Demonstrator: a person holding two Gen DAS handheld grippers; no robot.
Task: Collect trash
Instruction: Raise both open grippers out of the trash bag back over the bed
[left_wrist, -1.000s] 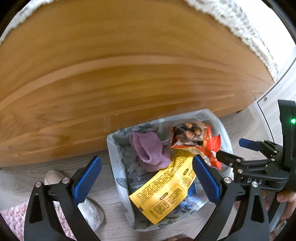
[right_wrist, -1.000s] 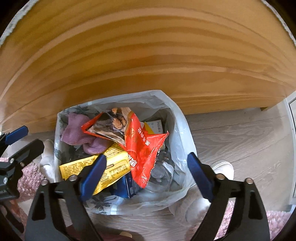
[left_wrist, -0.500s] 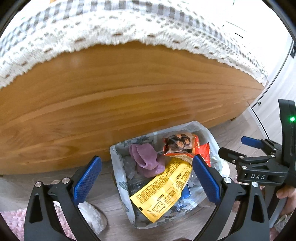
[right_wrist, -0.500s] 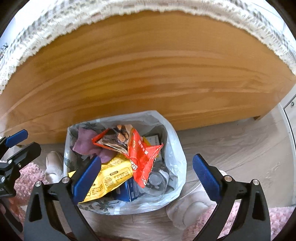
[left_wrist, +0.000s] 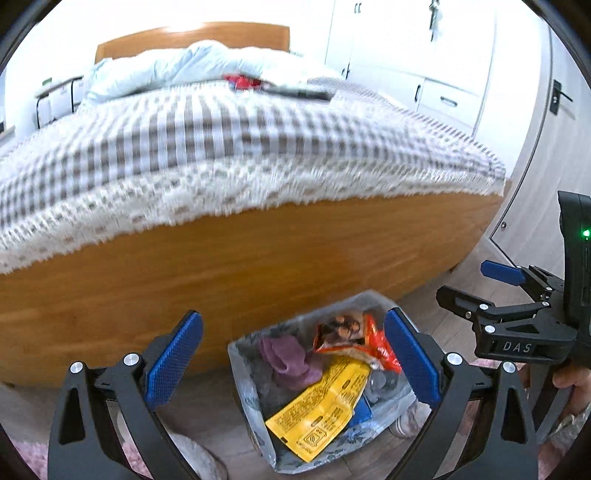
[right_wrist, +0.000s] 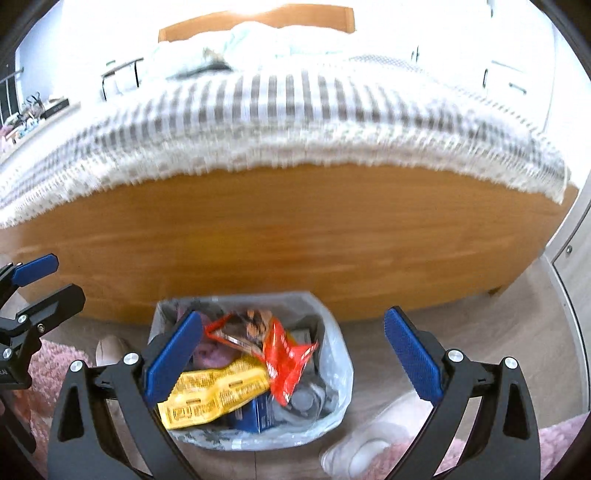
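A plastic trash bag (left_wrist: 240, 373) (right_wrist: 340, 369) stands open on the floor against the wooden bed frame. Inside lie a yellow wrapper (left_wrist: 321, 410) (right_wrist: 214, 391), a red snack packet (left_wrist: 354, 336) (right_wrist: 284, 354), a purple cloth (left_wrist: 288, 358) and a blue box (right_wrist: 258, 413). My left gripper (left_wrist: 293, 356) hangs open above the bag, nothing between its blue pads. My right gripper (right_wrist: 293, 354) is also open and empty over the bag; it shows at the right edge of the left wrist view (left_wrist: 476, 284). On the bed lies something red (left_wrist: 242, 81) beside a dark flat object (left_wrist: 303, 92).
The bed (left_wrist: 258, 147) has a checked cover with a lace edge and a pale duvet. White slippers (right_wrist: 373, 446) and a pink rug (right_wrist: 561, 439) lie by the bag. White cupboards (left_wrist: 424, 55) stand behind. A hand (left_wrist: 572, 380) holds the right gripper.
Both grippers have risen and tilted up, so the bed top and room have come into view. The bag looks smaller and lower. Its contents lie unchanged.
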